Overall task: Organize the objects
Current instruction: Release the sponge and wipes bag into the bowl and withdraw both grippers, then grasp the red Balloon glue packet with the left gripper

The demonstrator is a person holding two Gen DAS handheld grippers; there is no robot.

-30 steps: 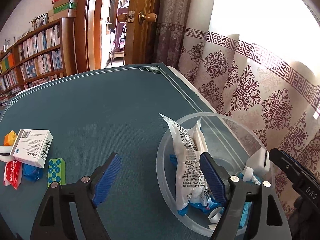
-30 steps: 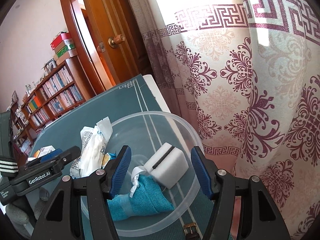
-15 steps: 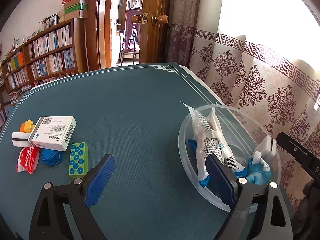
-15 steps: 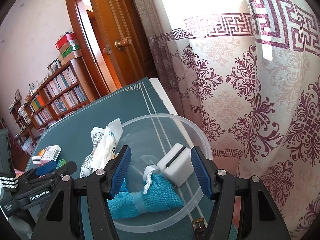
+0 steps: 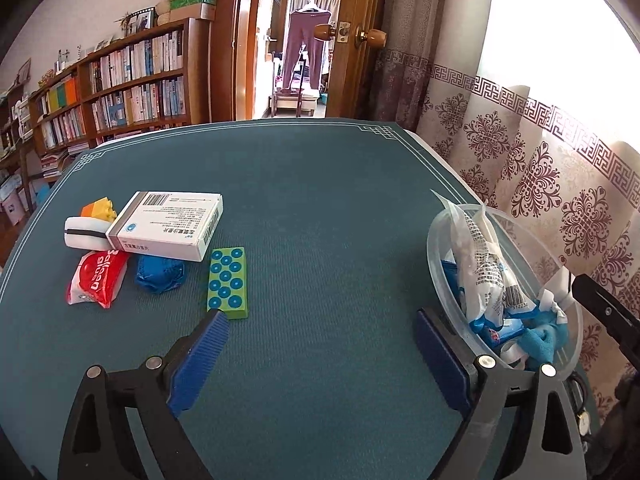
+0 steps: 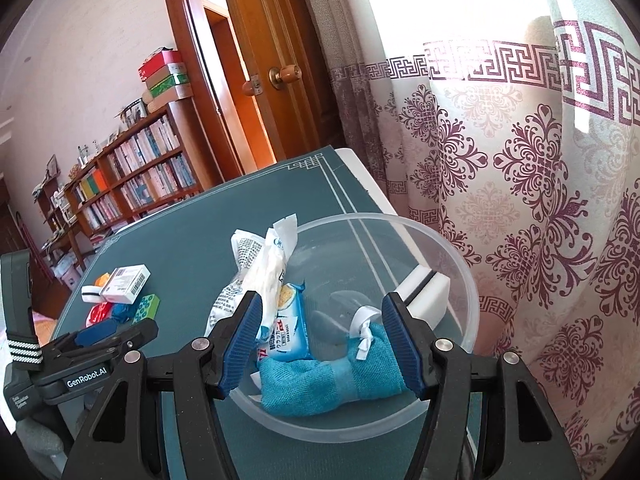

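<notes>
In the left wrist view my left gripper (image 5: 320, 330) stands wide open over bare blue cloth, with nothing between its fingers. To its left lie a white medicine box (image 5: 168, 224), a green dotted block (image 5: 228, 282), a blue cloth ball (image 5: 160, 274), a red balloon packet (image 5: 96, 280), a white sponge (image 5: 82, 234) and an orange brick (image 5: 98, 208). The clear plastic bowl (image 5: 436, 276) on the right holds a white printed packet (image 5: 480, 264). My right gripper (image 6: 322, 312) hovers open above the bowl (image 6: 474, 312), over a teal cloth roll (image 6: 328, 376), a snack packet (image 6: 286, 332) and a white sponge (image 6: 424, 292).
The table (image 5: 320, 184) has a blue cloth with a white border line. A patterned curtain (image 6: 520, 200) hangs close along its right edge. A bookshelf (image 5: 120, 80) and an open wooden door (image 5: 360, 40) stand beyond the far edge. A wristwatch (image 5: 582, 420) lies near the bowl.
My left gripper has let go of the white packet, widened, and swung left away from the bowl, bringing the pile of objects into view. My right gripper has drawn back slightly over the bowl.
</notes>
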